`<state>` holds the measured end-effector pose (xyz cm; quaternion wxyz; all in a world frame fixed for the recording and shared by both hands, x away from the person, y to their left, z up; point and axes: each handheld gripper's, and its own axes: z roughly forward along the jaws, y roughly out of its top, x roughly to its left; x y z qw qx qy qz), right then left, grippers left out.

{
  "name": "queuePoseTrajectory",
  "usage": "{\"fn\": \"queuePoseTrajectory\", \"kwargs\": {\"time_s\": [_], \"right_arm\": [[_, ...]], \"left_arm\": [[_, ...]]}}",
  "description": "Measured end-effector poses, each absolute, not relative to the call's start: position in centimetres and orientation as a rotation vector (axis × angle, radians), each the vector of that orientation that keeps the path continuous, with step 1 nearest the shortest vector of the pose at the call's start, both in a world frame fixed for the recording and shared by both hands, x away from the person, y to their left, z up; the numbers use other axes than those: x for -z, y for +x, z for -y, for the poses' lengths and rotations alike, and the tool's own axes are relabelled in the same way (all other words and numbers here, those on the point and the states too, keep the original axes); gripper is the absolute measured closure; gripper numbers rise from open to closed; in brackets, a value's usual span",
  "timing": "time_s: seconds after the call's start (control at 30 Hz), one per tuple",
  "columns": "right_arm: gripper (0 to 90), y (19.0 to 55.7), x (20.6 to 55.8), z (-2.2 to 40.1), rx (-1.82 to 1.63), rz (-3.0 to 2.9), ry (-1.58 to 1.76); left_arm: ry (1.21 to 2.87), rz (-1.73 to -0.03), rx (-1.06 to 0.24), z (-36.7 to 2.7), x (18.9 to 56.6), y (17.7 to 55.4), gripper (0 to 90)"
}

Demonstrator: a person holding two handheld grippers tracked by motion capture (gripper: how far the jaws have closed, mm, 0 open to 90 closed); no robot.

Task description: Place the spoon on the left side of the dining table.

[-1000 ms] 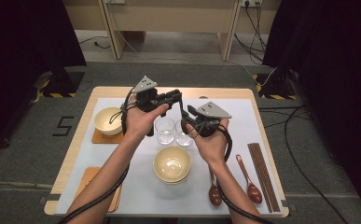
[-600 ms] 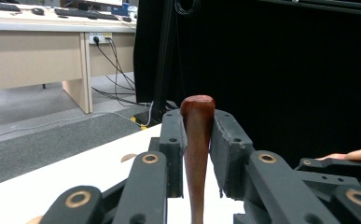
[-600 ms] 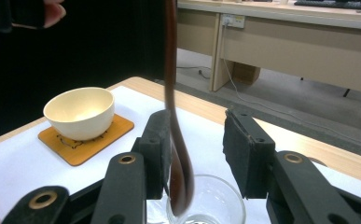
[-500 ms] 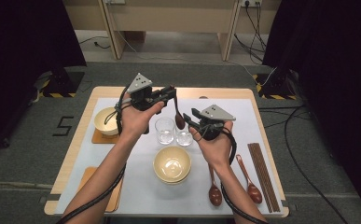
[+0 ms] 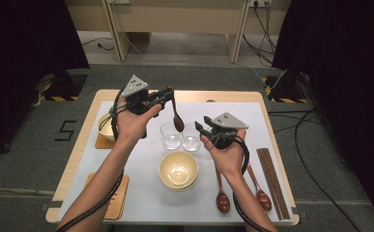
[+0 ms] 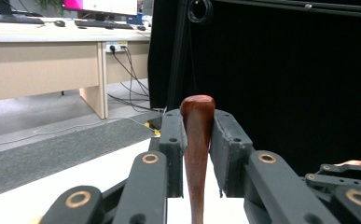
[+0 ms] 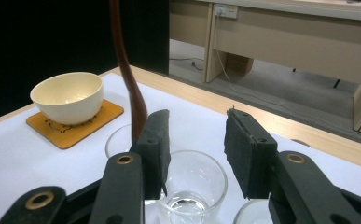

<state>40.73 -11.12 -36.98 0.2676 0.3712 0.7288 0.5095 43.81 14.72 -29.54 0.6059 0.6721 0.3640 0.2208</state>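
Left gripper (image 5: pixel 167 93) fingers clamp the handle of a dark brown wooden spoon (image 5: pixel 177 116), bowl end hanging just above the left clear drinking glass (image 5: pixel 170 136). Right gripper (image 5: pixel 201 128) fingers spread, nothing between them, jaws just been opening. Risk: spoon pivots in the narrow grip and strikes the glass, or slips and tips it on the desk (image 5: pixel 141 193).

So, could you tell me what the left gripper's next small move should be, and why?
Probably carry the spoon left toward the bowl on the coaster: the left gripper grips its handle, the spoon hangs over the glasses, and the right gripper is open.
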Motion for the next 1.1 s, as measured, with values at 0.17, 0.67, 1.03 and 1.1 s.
{"fn": "queuePoseTrajectory", "kwargs": {"time_s": [0.17, 0.67, 1.03, 1.1], "right_arm": [[60.8, 40.6, 37.5, 11.6, -1.359, -1.972, 1.015], [61.7, 39.9, 38.8, 13.1, -1.342, -1.958, 1.054], [61.9, 39.0, 40.0, 14.5, -1.325, -1.957, 1.087], [62.0, 39.0, 40.2, 14.8, -1.327, -1.95, 1.091]], "left_arm": [[1.544, -0.851, -0.518, -15.3, 29.6, 43.5, 74.6], [1.521, -0.875, -0.545, -17.1, 29.5, 43.1, 74.6], [1.505, -0.89, -0.571, -18.5, 29.4, 42.8, 74.7], [1.505, -0.894, -0.575, -18.7, 29.4, 42.8, 74.6]]}}
